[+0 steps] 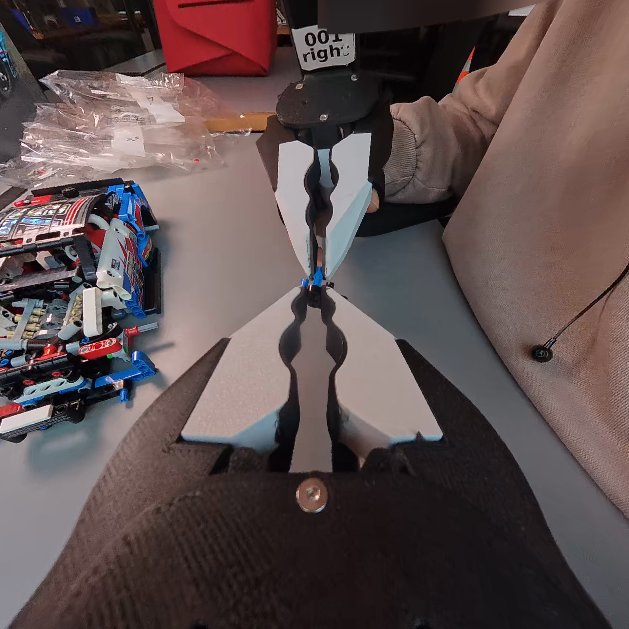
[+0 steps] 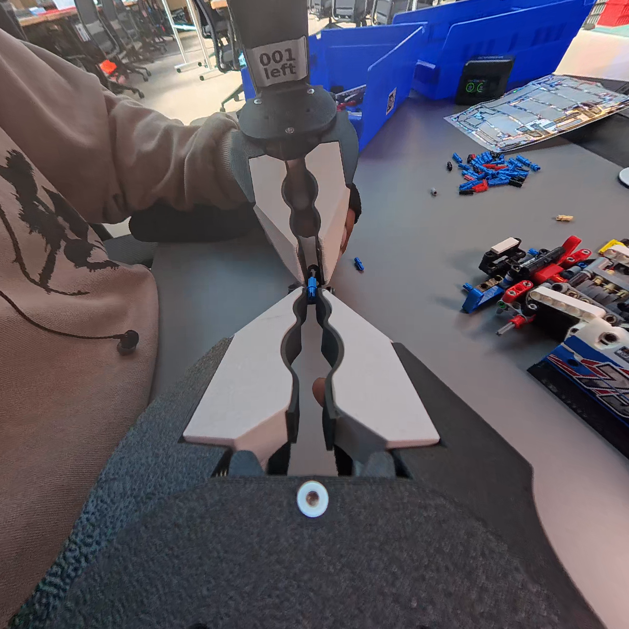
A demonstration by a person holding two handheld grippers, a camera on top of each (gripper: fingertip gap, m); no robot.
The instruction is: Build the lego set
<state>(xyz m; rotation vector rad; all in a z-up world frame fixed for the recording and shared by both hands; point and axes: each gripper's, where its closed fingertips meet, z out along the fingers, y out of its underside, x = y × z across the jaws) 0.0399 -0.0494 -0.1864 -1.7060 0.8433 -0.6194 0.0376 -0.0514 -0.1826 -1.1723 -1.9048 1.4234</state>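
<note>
Above bare grey table (image 1: pixel 211 238), left claw (image 1: pixel 313 295) pinches a black connector (image 1: pixel 313 296), right claw (image 2: pixel 311 293) a blue pin (image 2: pixel 311 288), tip-to-tip.

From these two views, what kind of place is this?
Probably an office-style workroom: rows of office chairs at desks behind, blue storage bins on the grey table, and a part-built Lego car.

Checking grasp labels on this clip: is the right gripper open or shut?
Shut. In its own wrist view the right gripper has its fingertips pinched on a blue pin, meeting the left gripper tip to tip.
</note>
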